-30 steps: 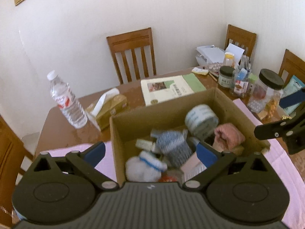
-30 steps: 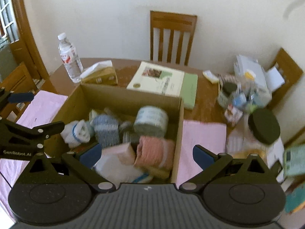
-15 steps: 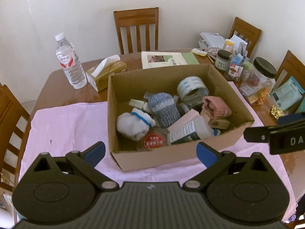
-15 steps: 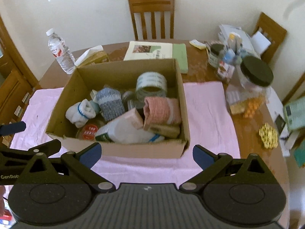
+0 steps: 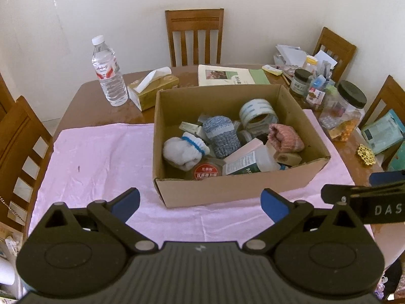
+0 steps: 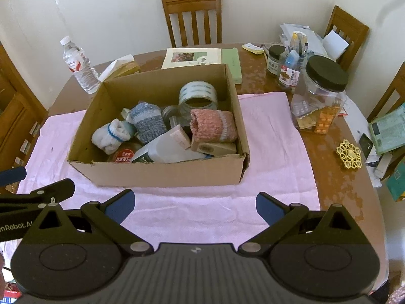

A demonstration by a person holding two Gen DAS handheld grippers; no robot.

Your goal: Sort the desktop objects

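Left wrist view shows the left tongs (image 5: 200, 204) released and empty; the right tongs (image 6: 193, 202) too. The cardboard box (image 5: 227, 190) sits just ahead of both on the bench. Its packed contents may snag, so pulling the white sock (image 5: 183, 152) could drag neighbours out.
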